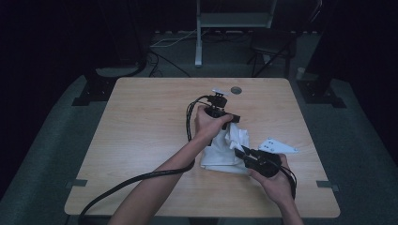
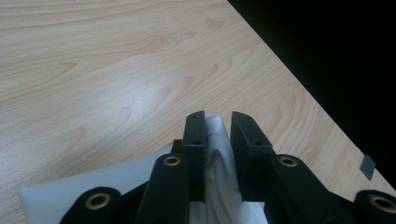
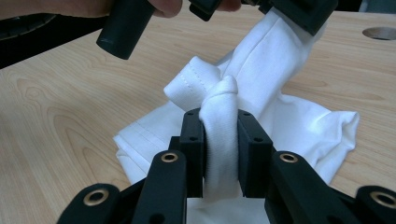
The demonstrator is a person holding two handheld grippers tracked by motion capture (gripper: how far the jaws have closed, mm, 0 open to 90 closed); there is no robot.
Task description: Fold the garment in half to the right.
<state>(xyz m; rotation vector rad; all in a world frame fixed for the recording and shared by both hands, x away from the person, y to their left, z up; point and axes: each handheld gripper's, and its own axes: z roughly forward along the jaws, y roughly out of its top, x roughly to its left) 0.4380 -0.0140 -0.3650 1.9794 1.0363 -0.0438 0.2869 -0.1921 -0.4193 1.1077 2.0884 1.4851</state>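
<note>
A: Where is the white shirt (image 1: 224,152) found?

B: It is seen lying bunched on the wooden table (image 1: 141,126), right of centre and toward the near edge, between the two hands. Part of it is raised off the wood.

A: How is it held by the right gripper (image 3: 221,154)?

B: A thick fold is pinched squarely between its jaws, which are pressed in on the cloth from both sides. The grip is judged firm.

A: And by the left gripper (image 2: 218,140)?

B: A ridge of cloth is seen between its jaws, but a gap is left on one side, so the cloth is judged not clamped there. In the right gripper view the raised part of the shirt is seen running up to that gripper.

A: How is the shirt expected to handle?

B: It is judged light, soft and limp; no shape is kept, and sagging is to be expected wherever it is unsupported. It is not thought fragile or slippery.

A: Where should it be taken?

B: At a stitched hem or a doubled fold, where more thickness is offered to the pads.
</note>
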